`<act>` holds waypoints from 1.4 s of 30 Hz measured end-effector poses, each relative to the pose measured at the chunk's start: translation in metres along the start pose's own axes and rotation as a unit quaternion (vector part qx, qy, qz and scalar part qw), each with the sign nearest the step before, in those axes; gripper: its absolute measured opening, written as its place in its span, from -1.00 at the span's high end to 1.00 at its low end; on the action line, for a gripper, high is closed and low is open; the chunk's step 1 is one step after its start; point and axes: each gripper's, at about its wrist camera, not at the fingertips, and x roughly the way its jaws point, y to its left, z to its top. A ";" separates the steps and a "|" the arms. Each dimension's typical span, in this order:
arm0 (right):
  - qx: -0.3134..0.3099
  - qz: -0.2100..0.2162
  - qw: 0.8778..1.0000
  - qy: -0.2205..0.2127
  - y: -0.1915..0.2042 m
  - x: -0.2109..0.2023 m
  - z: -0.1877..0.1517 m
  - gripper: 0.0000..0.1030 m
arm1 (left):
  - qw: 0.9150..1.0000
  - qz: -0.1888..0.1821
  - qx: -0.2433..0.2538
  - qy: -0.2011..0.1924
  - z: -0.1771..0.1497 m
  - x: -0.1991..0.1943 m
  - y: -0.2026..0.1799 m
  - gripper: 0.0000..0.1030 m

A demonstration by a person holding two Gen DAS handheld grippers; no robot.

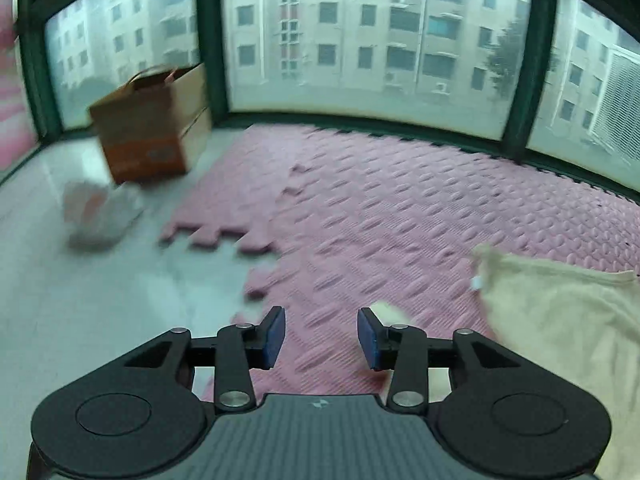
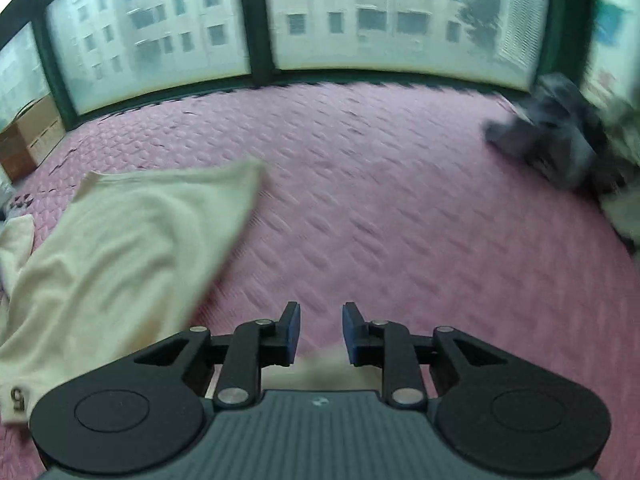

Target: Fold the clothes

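A cream garment [image 1: 560, 340] lies spread on the pink foam mat [image 1: 400, 200], to the right of my left gripper [image 1: 322, 320]. That gripper is open over bare mat, nothing between its blue pads. A small cream corner peeks out just behind its right finger. In the right wrist view the same garment [image 2: 120, 260] lies to the left, with a small label at its near edge. My right gripper [image 2: 321, 316] is open with a narrow gap over the mat [image 2: 400, 200]. A strip of cream cloth shows below the gap, not pinched by the pads.
A brown cardboard box [image 1: 148, 128] stands by the window on the pale floor, a crumpled plastic bag [image 1: 100, 216] in front of it. A dark grey pile of clothes [image 2: 560, 140] lies at the far right of the mat. Green-framed windows close off the back.
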 end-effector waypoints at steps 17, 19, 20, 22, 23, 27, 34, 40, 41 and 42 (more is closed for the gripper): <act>0.072 -0.023 0.997 -0.006 -0.045 -0.040 -0.045 0.55 | 0.998 -0.059 -0.006 0.027 -0.024 0.001 -0.023 0.78; 0.078 -0.020 0.997 -0.011 -0.046 -0.040 -0.046 0.55 | 0.999 -0.043 -0.001 0.021 -0.028 -0.001 -0.026 0.92; 0.079 -0.019 0.997 -0.013 -0.047 -0.038 -0.046 0.55 | 0.999 -0.032 0.002 0.014 -0.030 -0.004 -0.026 0.93; 0.083 -0.020 0.996 -0.012 -0.047 -0.033 -0.046 0.55 | 1.000 -0.010 0.004 0.005 -0.032 -0.012 -0.024 0.97; 0.083 -0.022 0.996 -0.012 -0.047 -0.031 -0.046 0.55 | 1.000 -0.002 0.003 0.001 -0.033 -0.017 -0.022 0.97; 0.081 -0.018 0.996 -0.016 -0.043 -0.029 -0.049 0.53 | 0.999 0.030 0.005 -0.026 -0.035 -0.041 -0.009 0.99; 0.056 -0.041 0.997 -0.030 -0.027 -0.032 -0.054 0.84 | 0.996 0.067 0.018 -0.055 -0.044 -0.078 0.017 0.99; 0.031 -0.103 0.992 -0.069 -0.024 -0.063 -0.056 0.86 | 0.998 0.048 0.026 -0.029 -0.062 -0.085 0.024 0.93; 0.028 -0.116 0.990 -0.074 -0.025 -0.070 -0.058 0.86 | 0.998 0.046 0.028 -0.026 -0.064 -0.085 0.023 0.93; 0.026 -0.129 0.988 -0.080 -0.026 -0.076 -0.060 0.86 | 0.998 0.044 0.031 -0.022 -0.067 -0.084 0.023 0.93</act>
